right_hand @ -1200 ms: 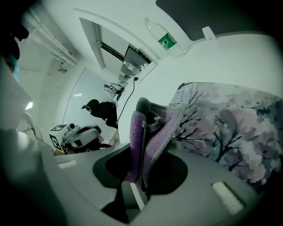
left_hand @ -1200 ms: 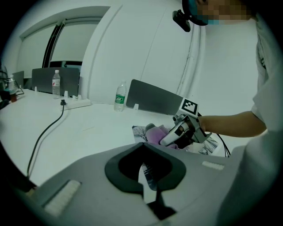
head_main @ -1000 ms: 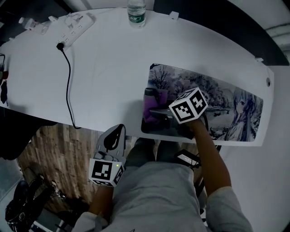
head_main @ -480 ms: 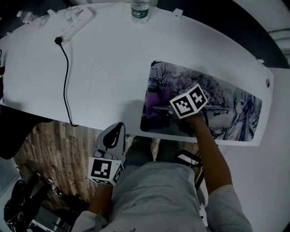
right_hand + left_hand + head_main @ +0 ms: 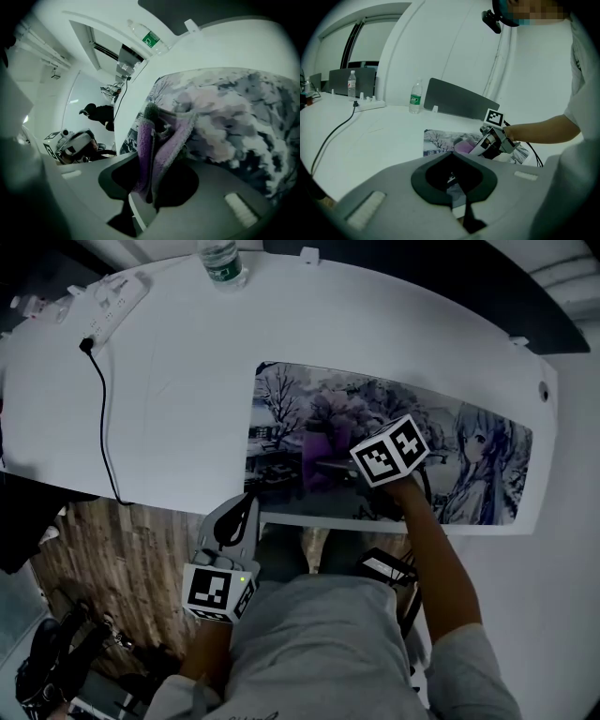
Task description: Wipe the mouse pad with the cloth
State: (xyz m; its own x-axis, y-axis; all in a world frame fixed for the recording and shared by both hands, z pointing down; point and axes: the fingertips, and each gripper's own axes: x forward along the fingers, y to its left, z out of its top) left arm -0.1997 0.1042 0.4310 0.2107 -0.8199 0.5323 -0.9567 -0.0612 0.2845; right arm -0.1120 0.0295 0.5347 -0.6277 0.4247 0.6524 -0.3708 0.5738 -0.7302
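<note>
The cloth pinched in the right hand-held gripper is a purple pile fabric, fuzzy, rough and matt, with a greyer edge. Under that gripper, the mouse pad has a printed, matt, fabric-like top. The surface around it is smooth white with a faint sheen. Both shells, that of the left hand-held gripper included, look like matt grey moulded plastic, lined in black round the jaw opening. Below the left one the floor shows grainy wood planks. Well ahead of it stand a clear plastic bottle and a white plastic power strip.
</note>
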